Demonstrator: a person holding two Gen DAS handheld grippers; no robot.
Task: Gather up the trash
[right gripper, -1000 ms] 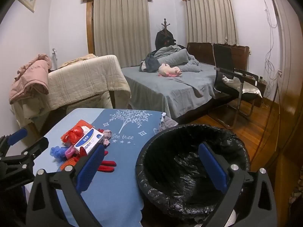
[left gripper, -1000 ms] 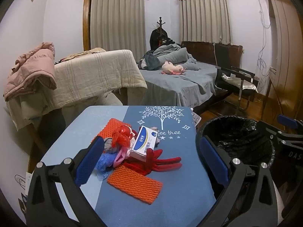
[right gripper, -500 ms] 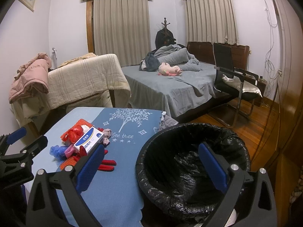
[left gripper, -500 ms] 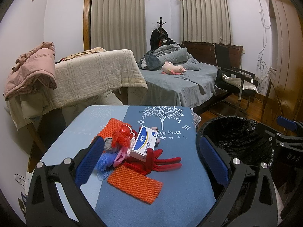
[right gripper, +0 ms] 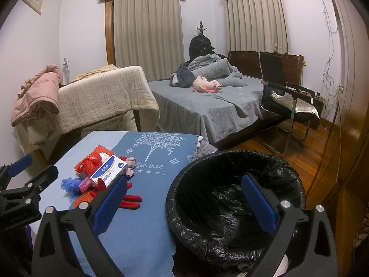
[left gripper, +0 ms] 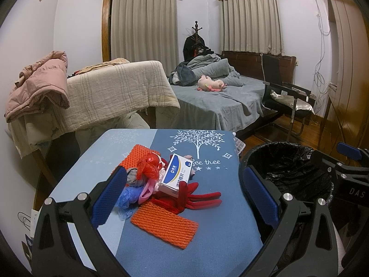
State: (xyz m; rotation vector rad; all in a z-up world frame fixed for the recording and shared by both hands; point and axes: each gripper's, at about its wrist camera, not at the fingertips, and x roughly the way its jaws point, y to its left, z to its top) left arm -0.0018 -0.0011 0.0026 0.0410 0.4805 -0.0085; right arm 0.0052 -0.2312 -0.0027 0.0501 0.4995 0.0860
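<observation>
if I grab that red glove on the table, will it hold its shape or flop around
The red glove looks like soft knit lying flat, so it will probably droop. It seems light. The white and blue box rests partly on it, so pulling may tip that box.

Wide-open right tool [right gripper: 184, 199] above black-lined trash bin [right gripper: 233, 198]

The white box [left gripper: 176, 176] lay over the heap and covered part of the red glove [left gripper: 196, 197] and the pink scrap [left gripper: 147, 188] beneath. The right gripper's blue pad [right gripper: 110, 204] blocked the glove's cuff in the right wrist view. The bin's [left gripper: 288, 161] near rim ran behind the left gripper's finger [left gripper: 260, 195], its bottom unseen. The box's small print stayed unreadable.
</observation>
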